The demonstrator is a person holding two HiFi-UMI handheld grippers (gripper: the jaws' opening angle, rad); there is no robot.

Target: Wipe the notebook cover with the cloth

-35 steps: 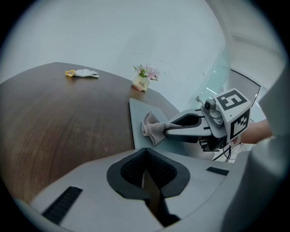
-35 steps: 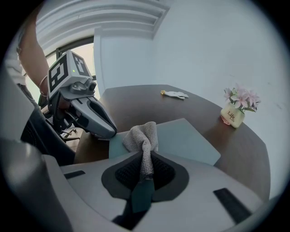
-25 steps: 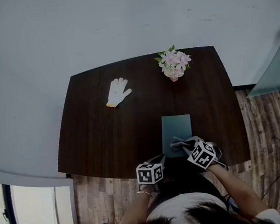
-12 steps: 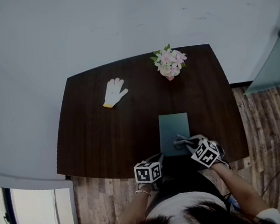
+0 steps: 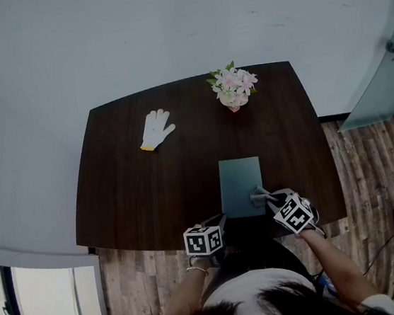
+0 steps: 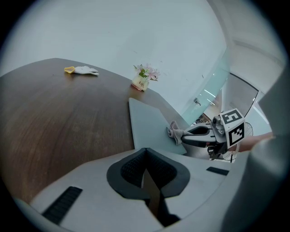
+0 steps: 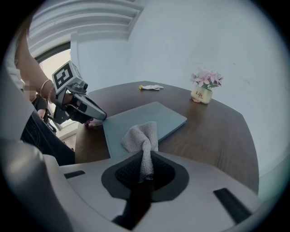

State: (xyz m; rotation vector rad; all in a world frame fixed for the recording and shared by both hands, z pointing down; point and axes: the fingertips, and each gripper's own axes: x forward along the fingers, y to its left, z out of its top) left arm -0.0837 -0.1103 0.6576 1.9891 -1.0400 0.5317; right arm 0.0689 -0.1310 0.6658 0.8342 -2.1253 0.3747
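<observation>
The notebook [image 5: 241, 183] lies flat near the desk's [image 5: 151, 187] front edge. My right gripper's [image 7: 144, 170] jaws pinch the cloth [image 7: 142, 136] over its right edge. My left gripper's [image 6: 146, 174] jaws are together, empty.

We think we are in an office or meeting room, because we see a big dark wooden table [image 5: 151, 187] with a small pot of pink flowers [image 5: 232, 89] far ahead of the right tongs [image 5: 265, 197], plain white walls [image 5: 167, 28], a wood floor [image 5: 368, 160] and a glass door [image 5: 381, 88] off to their right.
</observation>
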